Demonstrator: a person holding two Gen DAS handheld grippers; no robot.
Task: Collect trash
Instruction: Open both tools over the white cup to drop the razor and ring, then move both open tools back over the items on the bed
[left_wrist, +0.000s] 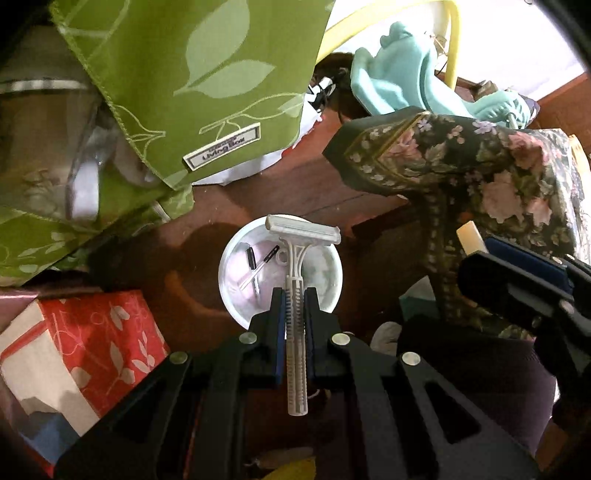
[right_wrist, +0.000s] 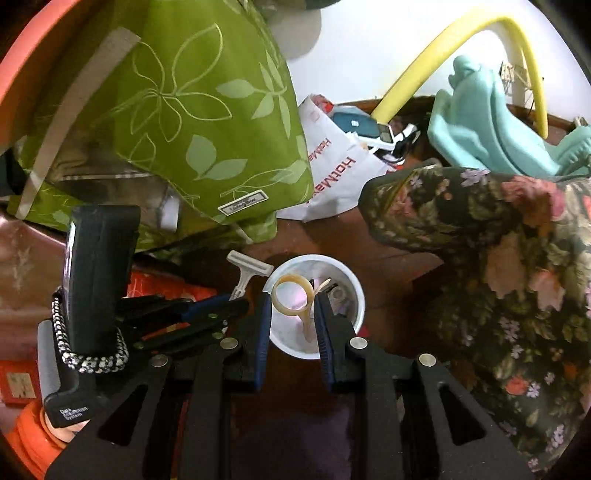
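Observation:
My left gripper (left_wrist: 294, 295) is shut on the handle of a white disposable razor (left_wrist: 297, 266), whose head hangs over a white cup (left_wrist: 236, 258) on the dark floor. The cup holds a pen and small bits. In the right wrist view the razor (right_wrist: 245, 271) sits just left of the cup (right_wrist: 354, 291). My right gripper (right_wrist: 291, 299) is over the cup, jaws apart, with a tan rubber band (right_wrist: 291, 297) stretched as a loop between the fingers, its tail hanging down into the cup.
A green leaf-print bag (left_wrist: 177, 85) lies at the back left and a red tissue box (left_wrist: 92, 343) at the left. Dark floral fabric (right_wrist: 498, 266) fills the right. A white plastic bag (right_wrist: 336, 173) and teal plastic pieces (right_wrist: 480, 118) lie behind.

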